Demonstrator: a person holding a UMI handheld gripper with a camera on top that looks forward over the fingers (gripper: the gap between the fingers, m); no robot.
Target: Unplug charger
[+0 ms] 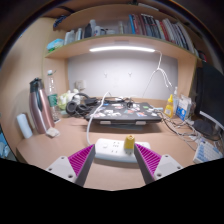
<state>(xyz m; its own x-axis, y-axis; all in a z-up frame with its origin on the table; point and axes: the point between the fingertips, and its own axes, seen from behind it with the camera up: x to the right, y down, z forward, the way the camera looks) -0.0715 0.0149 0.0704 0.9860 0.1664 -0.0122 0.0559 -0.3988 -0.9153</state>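
Sitting on the light wooden desk (45, 148) is a long white plastic power strip (112, 150), and it lies just ahead of the gripper (110, 160). A small yellow charger plug (129, 144) sticks up out of the strip, near the end closer to the right finger. A thin white cable (93, 122) goes up from the strip and bends back over the desk.

The gripper is open — its two fingers are spread wide with a big gap between them. Each finger has a bright pink ridged pad (82, 160) on its inner side. The fingers hold nothing and touch nothing. The power strip is a little in front of them, lined up with the gap, and the yellow charger plug is just ahead of the right finger.

Behind the strip sits a flat dark device with small bits on top (125, 110), but it is too small to tell what it is. Off to the left stands a tall dark red metal bottle (40, 108), upright, next to the wall. Near it is a dark round heap (72, 101) that could be headphones; I cannot tell for sure. On the right side of the desk stands a small yellow bottle (171, 106) among other little things.

Up above, a long white light bar (122, 49) glows under a wooden shelf (100, 43) — the shelf is full of books (150, 24) standing in a row.
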